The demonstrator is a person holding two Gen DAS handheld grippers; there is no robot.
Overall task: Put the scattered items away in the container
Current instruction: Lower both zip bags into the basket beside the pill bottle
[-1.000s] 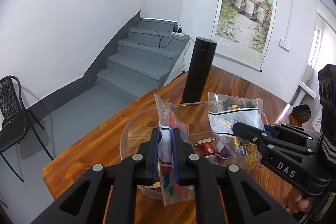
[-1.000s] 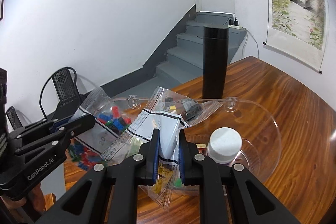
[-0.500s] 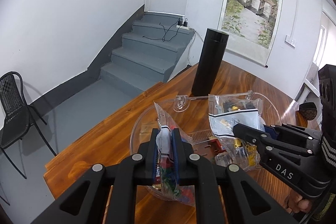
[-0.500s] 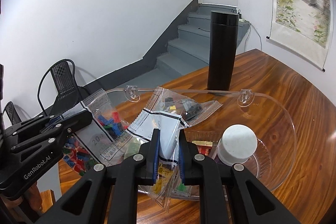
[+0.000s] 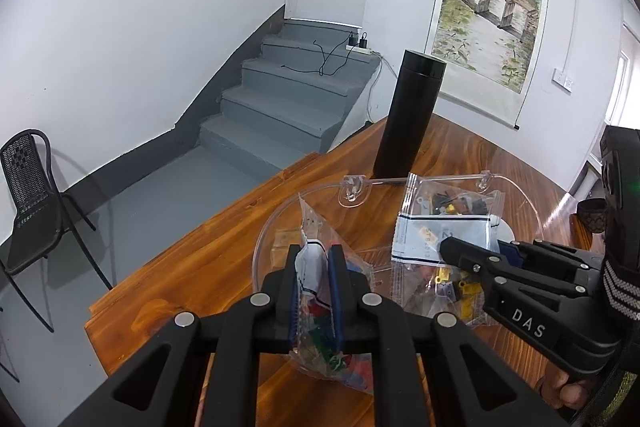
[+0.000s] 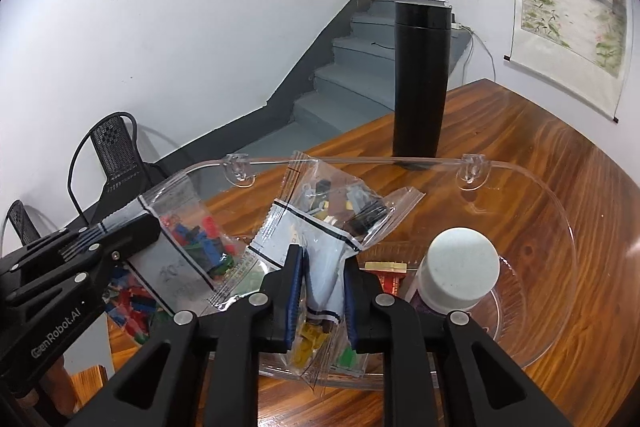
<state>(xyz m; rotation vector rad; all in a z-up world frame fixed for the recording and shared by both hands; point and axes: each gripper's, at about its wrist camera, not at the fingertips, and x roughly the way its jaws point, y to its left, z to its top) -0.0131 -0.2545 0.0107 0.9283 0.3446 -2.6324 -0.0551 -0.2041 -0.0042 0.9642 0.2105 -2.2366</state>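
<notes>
Left gripper (image 5: 314,291) clenched on red-and-blue brick bag (image 5: 320,311), lower centre; right gripper (image 6: 323,293) pinching yellow-and-black brick bag (image 6: 320,227) — both held over clear bowl (image 6: 560,227), seemingly poised for dropping in.

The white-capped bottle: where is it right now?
In the right wrist view the white-capped bottle sits inside the clear bowl, just right of the right gripper.

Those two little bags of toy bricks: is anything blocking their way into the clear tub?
Nothing visible blocks them. The left gripper holds the bag of red and blue bricks and the right gripper holds the bag of yellow and dark bricks over the open clear tub. A white-capped bottle already stands inside, off to the right.
</notes>
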